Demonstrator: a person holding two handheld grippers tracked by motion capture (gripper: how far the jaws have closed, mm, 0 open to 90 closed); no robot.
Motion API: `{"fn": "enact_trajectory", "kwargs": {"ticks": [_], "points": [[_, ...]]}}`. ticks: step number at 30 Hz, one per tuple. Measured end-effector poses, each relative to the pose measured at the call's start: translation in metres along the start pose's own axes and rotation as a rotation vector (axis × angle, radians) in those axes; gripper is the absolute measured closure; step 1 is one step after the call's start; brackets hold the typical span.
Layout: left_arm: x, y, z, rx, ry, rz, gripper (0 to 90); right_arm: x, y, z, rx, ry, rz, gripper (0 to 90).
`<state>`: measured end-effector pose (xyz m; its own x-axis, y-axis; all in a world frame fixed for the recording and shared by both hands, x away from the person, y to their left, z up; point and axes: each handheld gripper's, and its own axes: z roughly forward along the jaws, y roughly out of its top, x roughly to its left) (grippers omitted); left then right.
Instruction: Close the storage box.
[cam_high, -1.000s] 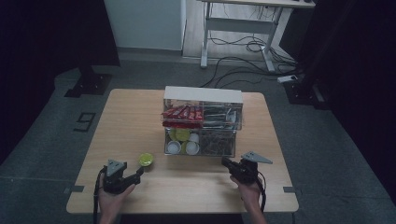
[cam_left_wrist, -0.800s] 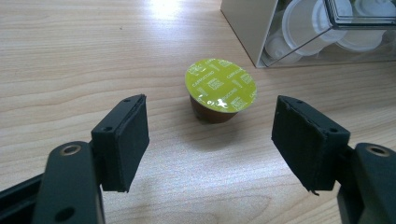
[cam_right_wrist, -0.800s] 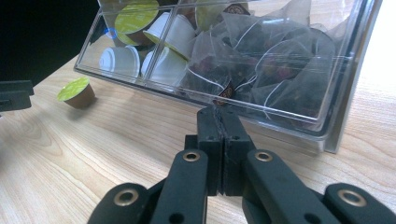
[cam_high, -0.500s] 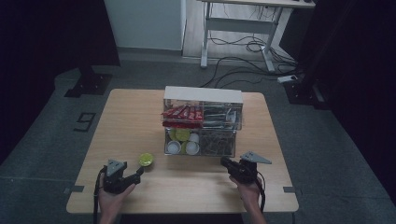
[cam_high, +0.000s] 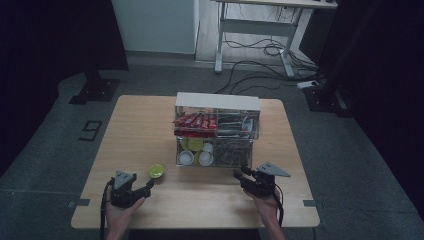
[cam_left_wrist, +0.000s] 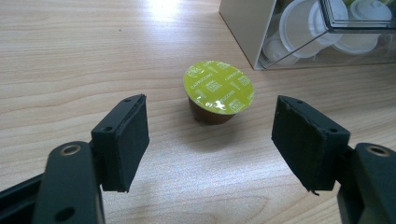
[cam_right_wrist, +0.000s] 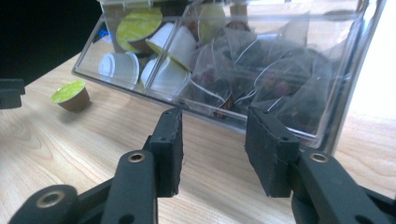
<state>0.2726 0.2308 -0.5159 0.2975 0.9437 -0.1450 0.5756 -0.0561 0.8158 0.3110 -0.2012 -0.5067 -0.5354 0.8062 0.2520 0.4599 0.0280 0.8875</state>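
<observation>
Nearest the person, the right gripper (cam_right_wrist: 212, 149) had just been opening its jaws: they stood apart with nothing between them, aimed at the lower front wall of the clear plastic two-tier organiser box (cam_right_wrist: 327, 93), close to it but not touching. In my judgement that meant this hand had let go and was free, so the work passed to the other side. The left gripper (cam_left_wrist: 210, 140) also sat with its black jaws wide apart and empty, and both hands (cam_high: 120, 212) rested at the table's near edge.

Just beyond the left jaws, on the bare pale wooden table (cam_high: 150, 125), stood the small brown coffee capsule with the yellow-green foil lid (cam_left_wrist: 218, 91). It was upright: short axis vertical, lid up and tipped slightly toward the camera, narrow base down. It stood clear of the pads (cam_left_wrist: 122, 140), lined up between them, so a straight push forward looked enough to bracket it. Farther off, the organiser's lower compartment held white capsules (cam_left_wrist: 299, 32) behind the capsule's right.
</observation>
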Motion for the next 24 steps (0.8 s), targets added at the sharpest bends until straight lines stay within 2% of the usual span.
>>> {"fn": "enact_trajectory", "kwargs": {"ticks": [6,9,14,20,24], "points": [[0.0,0.001,-0.001,-0.001,-0.005,0.001,27.6,-0.005,0.001,-0.011,-0.031,0.002,0.011,53.4],[-0.001,0.002,-0.002,-0.003,-0.033,-0.008,27.5,-0.007,0.002,-0.014,-0.038,-0.003,0.015,52.7],[-0.005,0.002,-0.002,0.001,-0.045,0.006,27.6,-0.008,0.0,-0.025,-0.05,-0.015,0.004,50.8],[-0.009,0.002,0.001,0.012,-0.057,0.016,27.6,-0.013,-0.011,-0.037,-0.04,-0.041,-0.013,48.8],[-0.009,0.002,0.002,0.02,-0.064,0.02,27.6,-0.019,-0.021,-0.044,-0.025,-0.057,0.0,47.7]]}}
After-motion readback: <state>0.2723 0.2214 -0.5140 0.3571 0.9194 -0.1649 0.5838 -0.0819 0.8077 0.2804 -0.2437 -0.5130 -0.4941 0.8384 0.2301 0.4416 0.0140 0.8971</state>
